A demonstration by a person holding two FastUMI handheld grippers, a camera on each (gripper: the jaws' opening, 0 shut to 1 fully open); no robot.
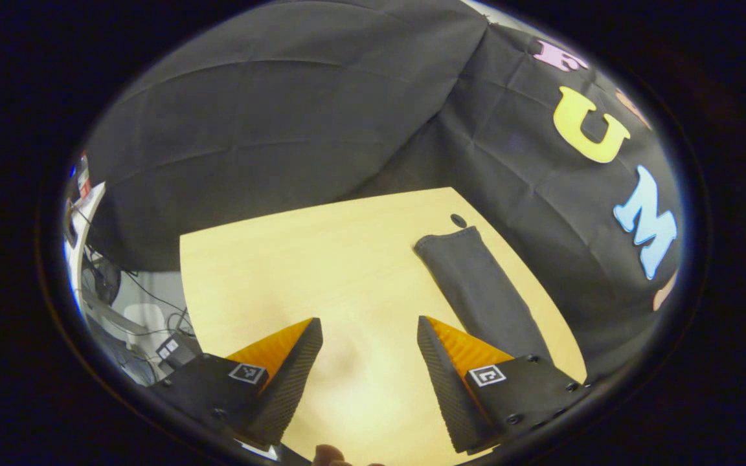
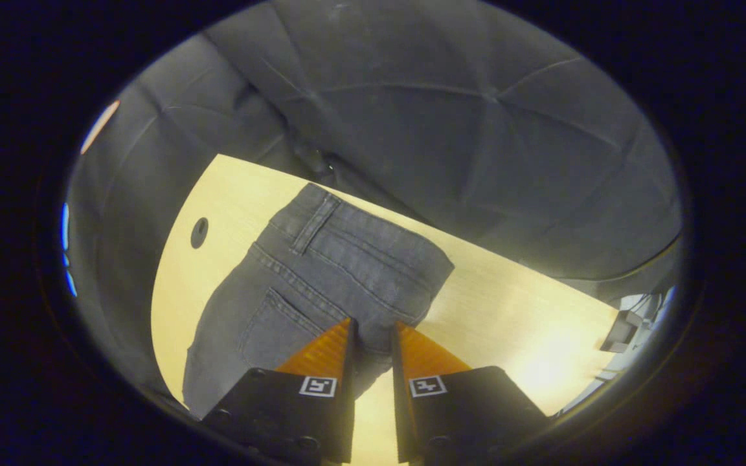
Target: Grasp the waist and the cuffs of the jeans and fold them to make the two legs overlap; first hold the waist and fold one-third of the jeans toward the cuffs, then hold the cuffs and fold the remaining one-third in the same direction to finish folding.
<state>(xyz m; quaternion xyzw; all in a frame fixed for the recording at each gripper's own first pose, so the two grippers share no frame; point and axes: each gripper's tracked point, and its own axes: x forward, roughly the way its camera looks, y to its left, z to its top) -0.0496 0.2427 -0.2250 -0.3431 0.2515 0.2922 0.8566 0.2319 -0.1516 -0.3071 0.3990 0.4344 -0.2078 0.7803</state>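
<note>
Right gripper [image 2: 373, 336], fingers nearly together above the grey denim jeans [image 2: 321, 278], clamps nothing; left gripper [image 1: 370, 349] gapes over the pale wooden table [image 1: 282, 272]; we should seize waist and cuffs squarely.

One pair of jeans [image 2: 321, 278] lies on one tabletop [image 1: 295, 272]. The left gripper view shows one leg end of it [image 1: 476, 291]; the right gripper view shows one waistband, one belt loop and one back pocket. The tabletop has one round hole [image 2: 199, 232]. There are two hand-held grippers: the left hand-held gripper [image 1: 370, 336] and the right hand-held gripper [image 2: 373, 340], each with two fingers and two square markers. One small dark box [image 2: 618, 330] sits at the tabletop's far edge.
</note>
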